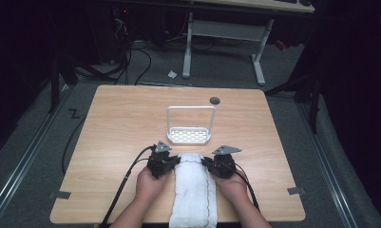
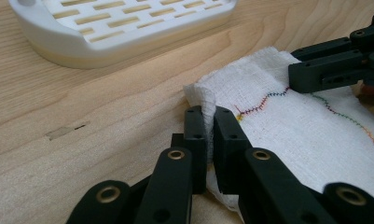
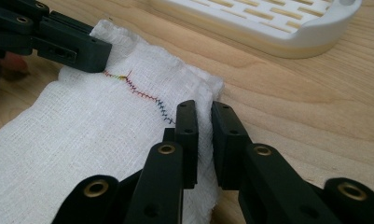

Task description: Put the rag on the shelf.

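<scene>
White cloth [image 1: 194, 190] lies lengthwise at the bottom centre of the high view, below the white rack [image 1: 189, 135]. My left gripper [image 2: 209, 135] pinches its left far corner; my right gripper [image 3: 204, 140] clamps its right edge.

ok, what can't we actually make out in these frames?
- Near end of the white cloth: cut off by the bottom edge of the high view.
- Cloth edge inside each claw, left and right: hidden by the black jaws closed on it.
- The stitched line's full course: covered by the jaws in both gripper views, too small in the high view.
- White slotted rack: cropped by the top edge in both gripper views.
</scene>
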{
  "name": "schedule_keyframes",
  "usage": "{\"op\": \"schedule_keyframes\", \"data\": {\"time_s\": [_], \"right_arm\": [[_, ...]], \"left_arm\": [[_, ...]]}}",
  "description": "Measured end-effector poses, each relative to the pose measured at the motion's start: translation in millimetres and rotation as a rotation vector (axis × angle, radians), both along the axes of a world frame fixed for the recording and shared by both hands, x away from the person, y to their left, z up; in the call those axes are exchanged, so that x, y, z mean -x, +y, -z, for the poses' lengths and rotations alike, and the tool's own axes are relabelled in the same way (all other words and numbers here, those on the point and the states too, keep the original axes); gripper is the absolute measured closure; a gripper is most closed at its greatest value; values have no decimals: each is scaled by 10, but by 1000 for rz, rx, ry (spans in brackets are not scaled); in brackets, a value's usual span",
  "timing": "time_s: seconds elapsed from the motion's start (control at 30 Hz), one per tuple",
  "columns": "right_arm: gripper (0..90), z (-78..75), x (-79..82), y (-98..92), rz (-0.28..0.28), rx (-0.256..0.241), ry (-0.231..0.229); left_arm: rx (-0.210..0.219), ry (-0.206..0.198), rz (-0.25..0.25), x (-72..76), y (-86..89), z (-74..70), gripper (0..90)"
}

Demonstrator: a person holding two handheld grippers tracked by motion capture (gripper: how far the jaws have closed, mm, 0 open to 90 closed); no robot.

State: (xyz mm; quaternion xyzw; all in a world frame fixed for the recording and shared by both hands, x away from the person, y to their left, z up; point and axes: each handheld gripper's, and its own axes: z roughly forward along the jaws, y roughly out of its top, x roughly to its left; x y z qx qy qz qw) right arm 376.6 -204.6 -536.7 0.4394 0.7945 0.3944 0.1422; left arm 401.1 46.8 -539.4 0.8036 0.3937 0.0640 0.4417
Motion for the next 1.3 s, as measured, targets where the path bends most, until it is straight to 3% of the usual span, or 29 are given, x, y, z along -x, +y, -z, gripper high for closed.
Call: {"op": "schedule_keyframes", "data": {"time_s": [0.1,0.27,0.4,0.57,0.7,0.93,1.07,1.3], "right_arm": [[824,-2,5,4,0,6,-5],[825,-24,24,2,-3,1,-20],[825,-127,74,-30,-2,-45,-44],[825,-235,136,-26,-15,-53,-91],[825,-343,186,-40,-9,-70,-125],[825,-576,259,-47,7,-85,-227],[825,-684,254,-57,14,-89,-247],[825,-990,262,-60,22,-131,-335]], "left_arm": [[9,-2,2,3,13,-1,853],[20,-41,13,53,22,-20,858],[58,-33,9,40,71,-44,860],[85,-68,3,90,100,-133,861],[116,-112,-5,142,109,-264,861],[167,-173,-8,162,123,-502,862],[192,-222,-8,189,120,-668,862],[220,-303,-17,220,167,-981,862]]}}
